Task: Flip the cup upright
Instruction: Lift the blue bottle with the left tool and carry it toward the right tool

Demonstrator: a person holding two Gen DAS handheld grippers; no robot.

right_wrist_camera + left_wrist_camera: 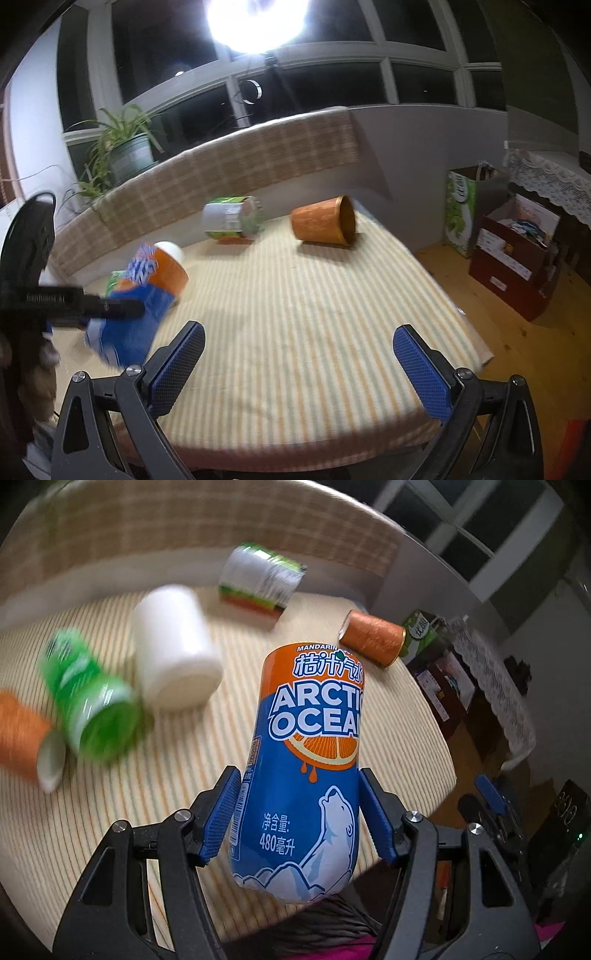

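My left gripper (301, 812) is shut on a blue and orange Arctic Ocean cup (306, 768) and holds it off the striped mat (229, 738). The cup also shows blurred at the left of the right wrist view (140, 306), tilted, with the left gripper's black body across it. My right gripper (295, 365) is open and empty above the mat's near edge. Other cups lie on their sides: an orange one (325, 221), a green and white one (232, 219), a white one (173, 646), a green one (88, 698).
Another orange cup (22, 734) lies at the far left. A plaid cushion (221, 166) backs the mat. A potted plant (129, 151) stands on the sill. Boxes (513, 247) and a green bag (461, 210) stand on the wooden floor to the right.
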